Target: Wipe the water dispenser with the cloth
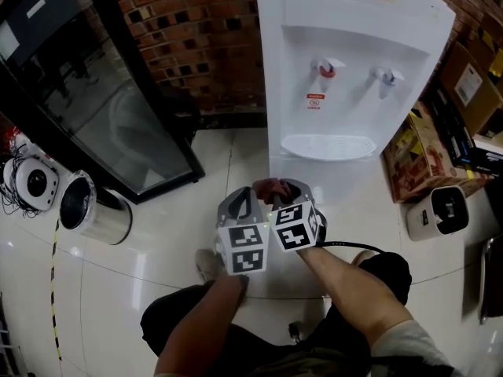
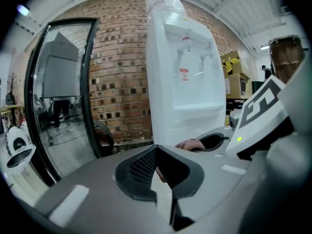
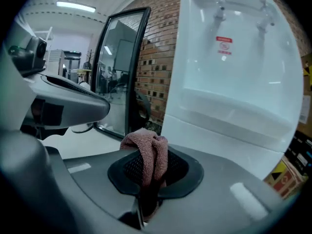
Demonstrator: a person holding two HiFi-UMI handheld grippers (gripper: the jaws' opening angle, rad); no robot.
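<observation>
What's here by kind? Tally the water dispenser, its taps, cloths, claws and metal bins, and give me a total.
Water dispenser: 1
Taps: 2
Cloth: 1
Claws, left claw and right claw: 2
Steel bin: 1
Total: 7

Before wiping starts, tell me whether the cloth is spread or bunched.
Bunched: the cloth sits crumpled in a wad pinched between the right gripper's jaws.

- dispenser (image 1: 346,93): white, standing upright, two taps above its drip tray
- cloth (image 3: 148,155): pinkish-brown, all bunched up, pinched in the right gripper (image 3: 150,177)
</observation>
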